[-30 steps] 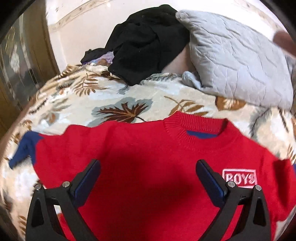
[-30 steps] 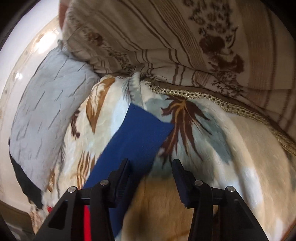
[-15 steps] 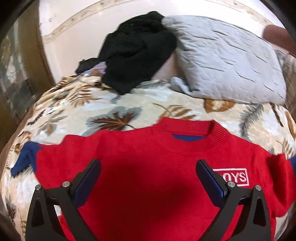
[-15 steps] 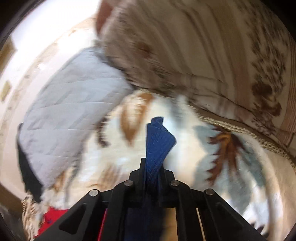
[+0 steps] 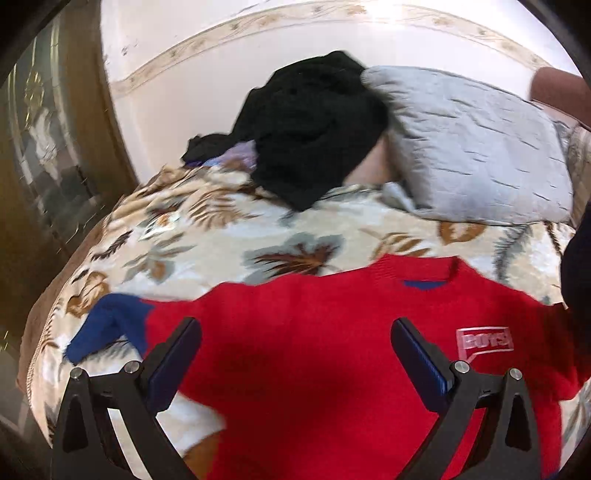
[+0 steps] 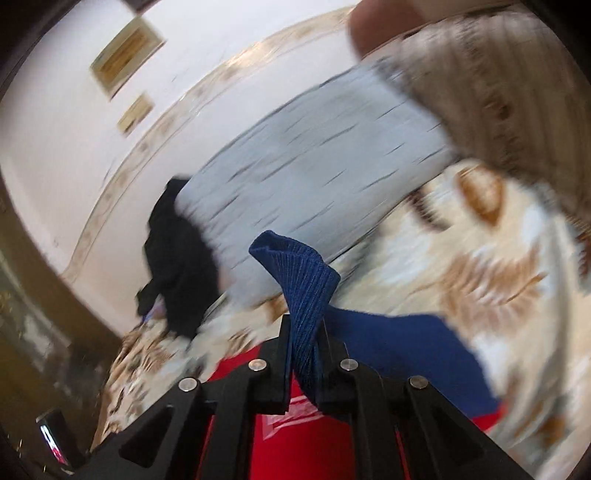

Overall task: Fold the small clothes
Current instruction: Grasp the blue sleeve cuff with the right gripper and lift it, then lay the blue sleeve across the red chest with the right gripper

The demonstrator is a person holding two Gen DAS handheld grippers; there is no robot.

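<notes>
Red sweater (image 5: 314, 350) lies flat, front up, on the leaf-print bed cover (image 5: 207, 221), collar toward the grey pillow (image 5: 469, 147). Left gripper (image 5: 295, 354) hangs over the sweater's chest, fingers wide apart, holding nothing. Right gripper (image 6: 304, 354) is clamped on the blue cuff (image 6: 306, 288) of one sleeve, cuff lifted off the bed. The other blue cuff (image 5: 107, 325) rests on the cover. Black clothes (image 5: 314, 125) sit piled beside the pillow. Right view is blurred.

Your right wrist view is heavily motion-blurred, esp. the pillow (image 6: 314, 155); left view only slightly soft. Bright glare on the wall (image 5: 388, 14) up top, fisheye bending + dark vignette at edges.
</notes>
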